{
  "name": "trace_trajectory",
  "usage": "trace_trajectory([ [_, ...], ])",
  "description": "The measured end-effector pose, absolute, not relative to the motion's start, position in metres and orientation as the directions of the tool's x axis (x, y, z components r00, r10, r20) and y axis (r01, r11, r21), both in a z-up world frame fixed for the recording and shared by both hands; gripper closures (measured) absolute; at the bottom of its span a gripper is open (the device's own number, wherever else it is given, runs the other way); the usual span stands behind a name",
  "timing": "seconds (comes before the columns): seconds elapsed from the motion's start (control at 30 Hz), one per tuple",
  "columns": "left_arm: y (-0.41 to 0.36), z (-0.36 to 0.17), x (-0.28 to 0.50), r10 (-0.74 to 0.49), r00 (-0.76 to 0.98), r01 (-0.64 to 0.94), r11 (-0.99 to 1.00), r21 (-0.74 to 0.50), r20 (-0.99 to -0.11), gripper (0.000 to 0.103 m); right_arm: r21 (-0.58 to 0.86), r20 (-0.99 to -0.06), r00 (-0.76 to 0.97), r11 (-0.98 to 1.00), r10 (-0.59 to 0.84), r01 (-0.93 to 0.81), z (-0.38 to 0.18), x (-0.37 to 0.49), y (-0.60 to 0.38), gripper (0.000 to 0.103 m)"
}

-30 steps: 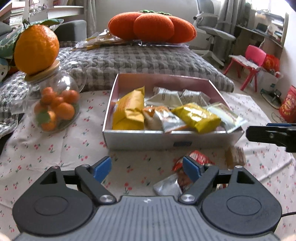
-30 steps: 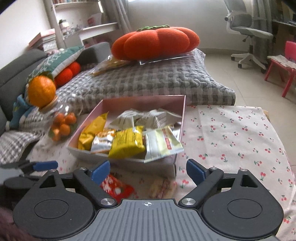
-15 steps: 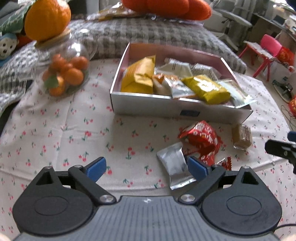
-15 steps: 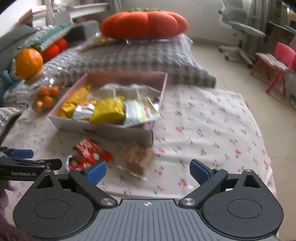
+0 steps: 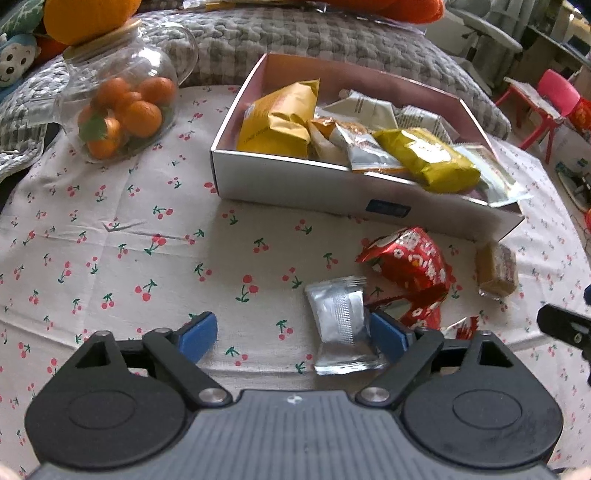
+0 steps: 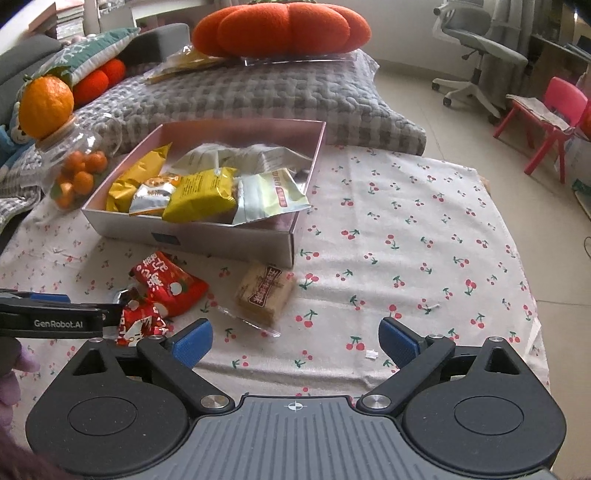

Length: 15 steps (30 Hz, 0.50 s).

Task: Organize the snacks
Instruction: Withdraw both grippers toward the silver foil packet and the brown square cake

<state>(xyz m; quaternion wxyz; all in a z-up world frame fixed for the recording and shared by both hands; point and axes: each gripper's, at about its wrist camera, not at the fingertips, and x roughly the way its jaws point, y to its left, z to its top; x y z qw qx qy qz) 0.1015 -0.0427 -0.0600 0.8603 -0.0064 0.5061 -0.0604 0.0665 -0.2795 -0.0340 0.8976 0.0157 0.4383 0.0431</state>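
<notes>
Ahead of our left tongs [image 5: 291, 338], spread apart but just closing a little, a crinkly silver packet [image 5: 341, 325] lies by a shiny red bag [image 5: 413, 262]; our right tongs [image 6: 295, 339] gape over the cherry cloth [image 6: 406, 240].

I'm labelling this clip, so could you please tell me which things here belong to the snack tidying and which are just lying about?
Job:
box
red packet
silver packet
brown bar

Lying about:
jar
pumpkin cushion
grey cushion
</notes>
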Motion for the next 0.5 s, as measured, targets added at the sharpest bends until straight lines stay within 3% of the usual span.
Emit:
trace_trajectory([
  [0.27,-0.03,-0.061,0.1,-0.072,0.5,0.119,0.993,-0.014,-0.863,0.026,0.068,-0.778,0.623,0.996,0.085,-0.051,-0.037,0.07,-0.28,0.005],
  [0.5,-0.008,-0.062,0.091,-0.084,0.559,0.197,0.98,0.033,-0.825,0.025,0.068,-0.752,0.653,0.996,0.092,-0.061,-0.037,0.068,-0.282,0.005],
])
